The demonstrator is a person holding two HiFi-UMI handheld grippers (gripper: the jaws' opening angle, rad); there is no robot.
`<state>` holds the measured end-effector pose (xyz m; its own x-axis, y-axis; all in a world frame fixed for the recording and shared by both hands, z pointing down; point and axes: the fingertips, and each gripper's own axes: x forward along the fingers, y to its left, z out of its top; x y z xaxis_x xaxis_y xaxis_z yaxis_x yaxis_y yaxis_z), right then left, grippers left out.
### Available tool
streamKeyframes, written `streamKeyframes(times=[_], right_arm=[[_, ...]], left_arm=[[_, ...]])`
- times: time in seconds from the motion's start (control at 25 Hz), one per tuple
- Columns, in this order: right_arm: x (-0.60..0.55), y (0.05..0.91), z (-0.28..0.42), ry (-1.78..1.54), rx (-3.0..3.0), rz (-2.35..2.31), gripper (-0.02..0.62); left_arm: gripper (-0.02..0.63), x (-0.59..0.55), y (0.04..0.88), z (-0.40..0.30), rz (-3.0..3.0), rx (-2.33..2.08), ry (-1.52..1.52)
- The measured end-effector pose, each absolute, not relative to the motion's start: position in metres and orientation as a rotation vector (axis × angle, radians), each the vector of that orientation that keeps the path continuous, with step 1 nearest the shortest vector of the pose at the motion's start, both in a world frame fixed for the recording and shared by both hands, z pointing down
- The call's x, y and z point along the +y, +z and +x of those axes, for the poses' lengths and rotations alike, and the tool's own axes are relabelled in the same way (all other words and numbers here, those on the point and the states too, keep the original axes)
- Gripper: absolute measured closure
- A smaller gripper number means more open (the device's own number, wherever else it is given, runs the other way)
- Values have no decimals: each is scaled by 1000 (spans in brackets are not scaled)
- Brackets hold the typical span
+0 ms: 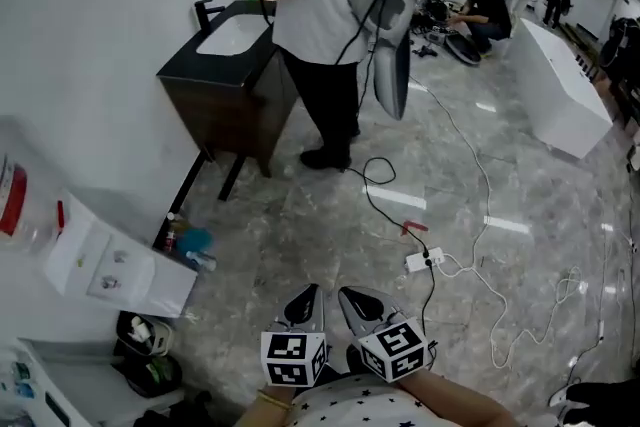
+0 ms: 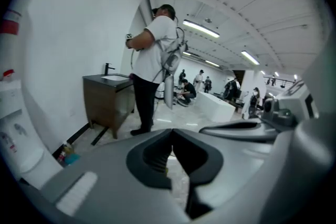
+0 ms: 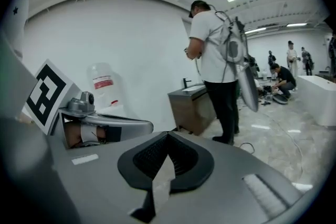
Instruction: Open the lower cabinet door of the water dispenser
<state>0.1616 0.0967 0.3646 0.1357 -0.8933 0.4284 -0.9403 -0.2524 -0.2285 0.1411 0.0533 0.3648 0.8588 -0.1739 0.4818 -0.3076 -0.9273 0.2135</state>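
The white water dispenser (image 1: 112, 267) stands at the left against the wall, with a clear bottle (image 1: 12, 197) on top. I look down on it, so its lower cabinet door is hidden. Both grippers are held side by side low in the head view, well to the right of the dispenser and touching nothing. My left gripper (image 1: 308, 294) is shut and empty, its tips meeting (image 2: 171, 131). Beside it, my right gripper (image 1: 350, 296) is shut too, with nothing between its pads (image 3: 168, 135). The right gripper view shows the bottle (image 3: 103, 84) beyond the left gripper's body.
A person (image 1: 330, 5) stands at a dark vanity with a sink (image 1: 225, 65). Cables and a power strip (image 1: 421, 262) lie across the marble floor. Small bottles (image 1: 186, 241) and a black basket (image 1: 146, 340) sit beside the dispenser. A white bathtub (image 1: 560, 85) and several people are at the back.
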Motion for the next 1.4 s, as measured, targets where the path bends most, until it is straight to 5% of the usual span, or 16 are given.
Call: streamKeyframes(times=[0.8, 1.4], right_arm=[[-179, 441, -75, 757, -2357, 1142, 601], [-414, 708, -153, 625, -2231, 949, 602]], left_arm=[[600, -189, 453, -146, 2032, -1423, 539], [600, -326, 698, -241, 1656, -1584, 518]])
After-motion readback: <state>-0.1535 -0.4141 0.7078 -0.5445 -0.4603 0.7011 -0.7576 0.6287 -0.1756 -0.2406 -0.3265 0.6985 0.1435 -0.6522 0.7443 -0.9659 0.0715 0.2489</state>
